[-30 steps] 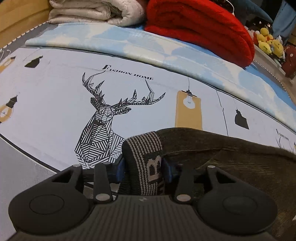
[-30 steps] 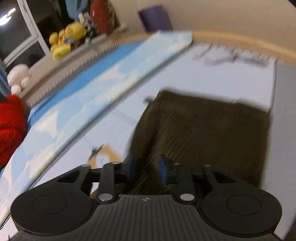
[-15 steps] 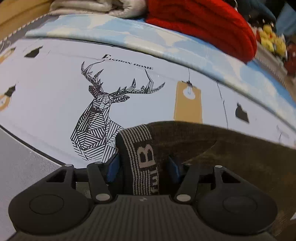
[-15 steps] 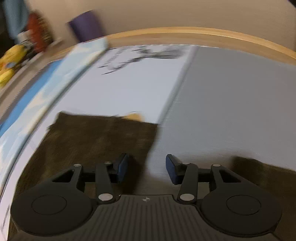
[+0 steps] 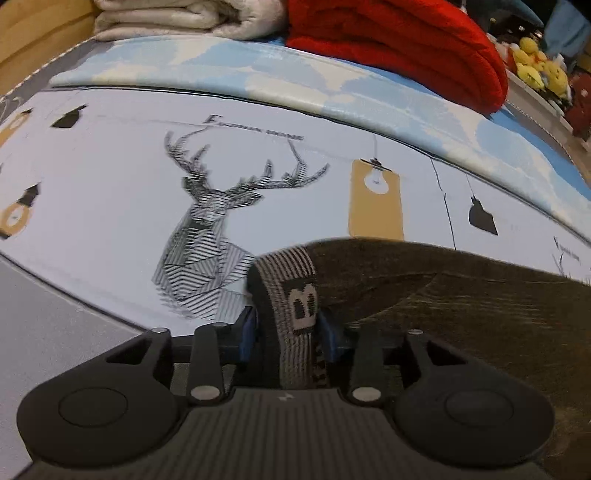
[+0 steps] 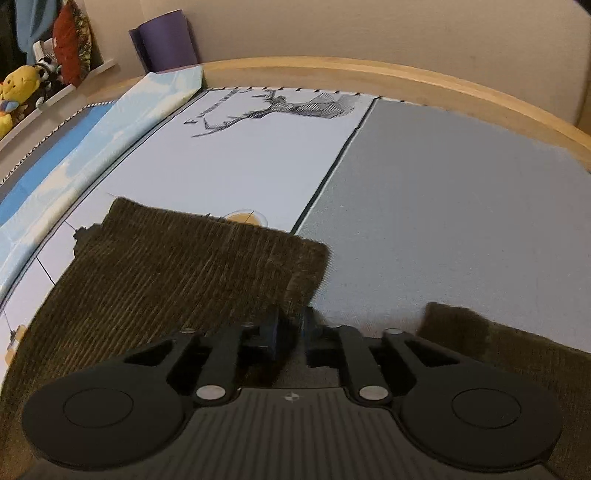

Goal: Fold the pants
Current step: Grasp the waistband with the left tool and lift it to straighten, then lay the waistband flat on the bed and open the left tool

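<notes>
While our left gripper point(image 5: 286, 334) is clenched on the striped elastic waistband point(image 5: 295, 291) of the pants point(image 5: 461, 295), with the woven letter B showing between its blue pads, our right gripper point(image 6: 290, 326) has its jaws drawn nearly together on the edge of a trouser leg point(image 6: 177, 266). The pads meet at the cloth's border, so we judge it to be pinching the corduroy, though the grip itself is half hidden.

The dark brown pants lie spread on the bed cover point(image 5: 110, 192). One leg runs away from the right gripper over the pale printed panel, and a second patch of the same cloth point(image 6: 498, 354) lies apart on the grey panel point(image 6: 461, 206) to the right.

We take the step in hand to be carrying one half of the pants over the other. To do it well, we should lift both held points together and keep the cloth taut between them, so the fold line runs straight. We should lay edge onto edge before letting go, and lower the waistband side gently, since the elastic bunches easily.

No containers are in view. Beyond the bed cover lie a folded red blanket point(image 5: 399, 44) and a folded cream blanket point(image 5: 184, 18), with yellow plush toys point(image 5: 535, 62) on a ledge.
</notes>
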A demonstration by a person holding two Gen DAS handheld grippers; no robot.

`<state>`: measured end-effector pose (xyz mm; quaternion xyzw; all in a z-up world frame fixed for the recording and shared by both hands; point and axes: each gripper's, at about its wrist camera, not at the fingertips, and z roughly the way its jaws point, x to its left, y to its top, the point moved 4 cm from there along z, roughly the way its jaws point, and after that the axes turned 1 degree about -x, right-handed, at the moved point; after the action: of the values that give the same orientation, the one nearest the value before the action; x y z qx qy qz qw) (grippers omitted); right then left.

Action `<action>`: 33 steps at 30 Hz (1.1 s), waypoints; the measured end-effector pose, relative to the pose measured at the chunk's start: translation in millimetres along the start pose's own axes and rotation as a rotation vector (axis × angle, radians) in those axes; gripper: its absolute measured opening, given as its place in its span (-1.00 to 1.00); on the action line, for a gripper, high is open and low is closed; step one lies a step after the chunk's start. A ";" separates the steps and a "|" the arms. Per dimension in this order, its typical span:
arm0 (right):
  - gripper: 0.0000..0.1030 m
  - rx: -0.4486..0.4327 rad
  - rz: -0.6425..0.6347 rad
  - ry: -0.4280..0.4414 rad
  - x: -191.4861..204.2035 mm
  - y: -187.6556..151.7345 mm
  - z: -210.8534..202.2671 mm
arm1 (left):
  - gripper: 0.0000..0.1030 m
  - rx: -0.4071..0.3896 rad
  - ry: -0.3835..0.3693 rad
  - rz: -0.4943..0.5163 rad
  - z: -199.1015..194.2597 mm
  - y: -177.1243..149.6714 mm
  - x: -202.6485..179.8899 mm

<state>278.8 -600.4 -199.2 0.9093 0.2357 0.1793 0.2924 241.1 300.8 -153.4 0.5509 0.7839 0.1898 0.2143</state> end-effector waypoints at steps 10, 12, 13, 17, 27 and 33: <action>-0.49 -0.141 -0.031 0.294 -14.3 25.7 -137.2 | 0.41 0.264 -0.166 0.002 -54.5 -68.6 42.6; -0.40 -0.152 -0.071 0.377 -18.1 23.6 -169.2 | 0.45 0.327 -0.140 0.096 -51.2 -97.9 41.7; -0.34 -0.156 -0.094 0.413 -21.1 21.1 -184.3 | 0.43 0.355 -0.132 0.152 -48.8 -112.7 40.7; -0.27 -0.181 -0.208 0.523 -41.8 0.9 -243.4 | -0.23 0.316 -0.158 0.273 -59.0 -133.7 39.8; -0.18 -0.170 -0.383 0.468 -108.9 -41.0 -285.2 | 0.12 0.147 0.129 0.372 -111.3 -139.6 3.5; -0.10 -0.192 -0.354 0.429 -152.1 -33.5 -281.9 | 0.14 0.351 -0.008 0.316 -85.0 -182.0 -13.7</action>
<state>11.8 -531.4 -33.0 0.7635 0.4290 0.3353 0.3472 56.5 224.2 -177.8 0.6964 0.7080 0.0794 0.0860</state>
